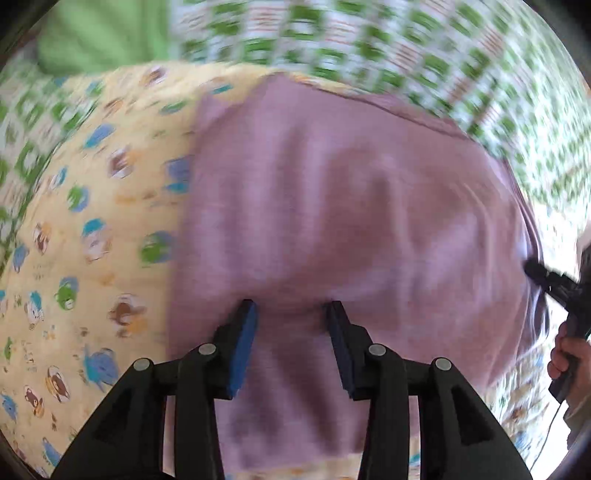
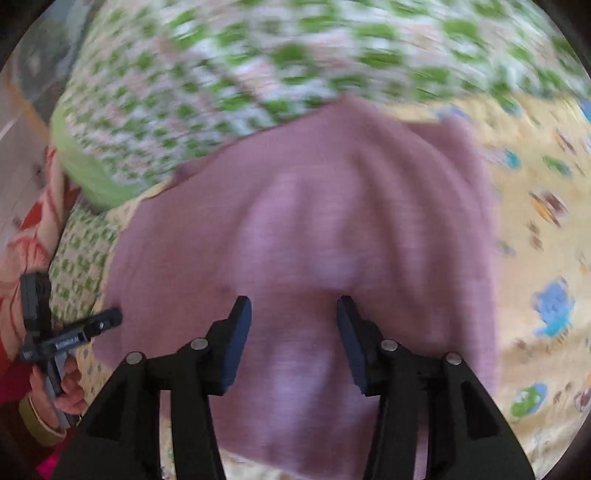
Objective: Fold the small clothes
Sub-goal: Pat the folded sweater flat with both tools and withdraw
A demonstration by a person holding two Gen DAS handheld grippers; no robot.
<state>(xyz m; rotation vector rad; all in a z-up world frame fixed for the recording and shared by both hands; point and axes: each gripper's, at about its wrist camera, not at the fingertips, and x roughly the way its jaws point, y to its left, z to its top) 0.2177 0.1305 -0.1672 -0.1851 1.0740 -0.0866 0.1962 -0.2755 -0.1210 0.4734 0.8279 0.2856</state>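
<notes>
Mauve cloth (image 1: pixel 332 206) lies flat — open above; green pillow (image 1: pixel 99 33) behind.

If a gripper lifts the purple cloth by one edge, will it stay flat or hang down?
The purple cloth shows soft wrinkles and follows the bedding beneath, so it would probably droop, not stay flat. It looks thin, so likely light. Pushed, it may bunch up on the yellow printed sheet rather than slide whole.

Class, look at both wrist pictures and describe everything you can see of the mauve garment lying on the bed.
The mauve garment is a plain, dusty pink-purple piece of soft knit-looking cloth, without print. It lies spread, gently rumpled with shallow folds, on a yellow sheet printed with cartoon animals; its far edge reaches a green-and-white checked cover. The left claw and right claw both hang open over it. Motion blur hides seams, and whether the pads touch it cannot be told.
</notes>
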